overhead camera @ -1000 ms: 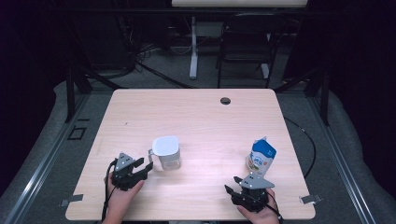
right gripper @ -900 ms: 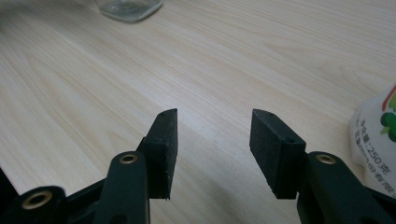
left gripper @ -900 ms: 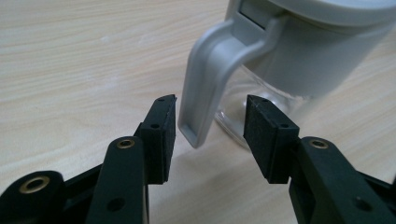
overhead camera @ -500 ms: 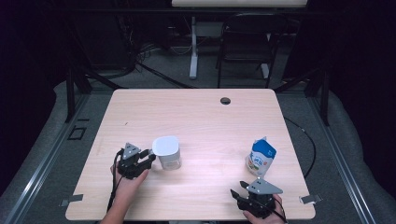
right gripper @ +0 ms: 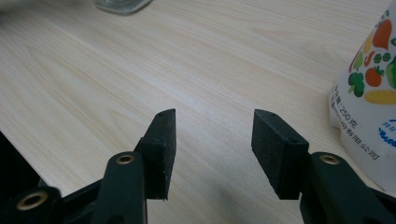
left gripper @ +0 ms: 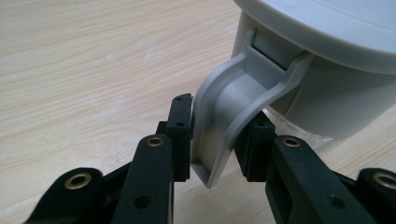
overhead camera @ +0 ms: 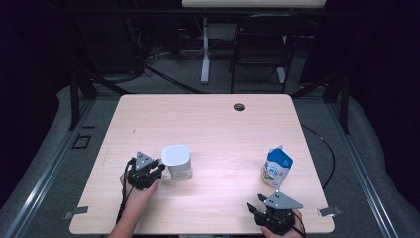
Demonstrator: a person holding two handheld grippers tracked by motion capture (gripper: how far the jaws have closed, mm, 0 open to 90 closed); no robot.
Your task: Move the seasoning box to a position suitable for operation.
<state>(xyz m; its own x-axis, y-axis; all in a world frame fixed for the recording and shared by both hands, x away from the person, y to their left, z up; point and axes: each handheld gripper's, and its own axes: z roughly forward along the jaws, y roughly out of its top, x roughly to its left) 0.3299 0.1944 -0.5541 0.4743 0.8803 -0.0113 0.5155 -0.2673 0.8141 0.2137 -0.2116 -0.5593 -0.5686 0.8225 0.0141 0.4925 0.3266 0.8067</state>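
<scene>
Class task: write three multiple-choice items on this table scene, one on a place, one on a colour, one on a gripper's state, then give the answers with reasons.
1. Where does the pouch stand on the table?
A. near the right side
B. at the far left corner
C. on top of the jug

2. What colour is the jug?
A. red
B. white
C. black

3. How is the left gripper?
A. open above the table
B. shut on the pouch
C. shut on the jug's handle

Answers:
1 A, the high view shows it just beyond the open right gripper.
2 B, its lid and handle are whitish grey.
3 C, both jaws press the handle's sides in the left gripper view.
</scene>
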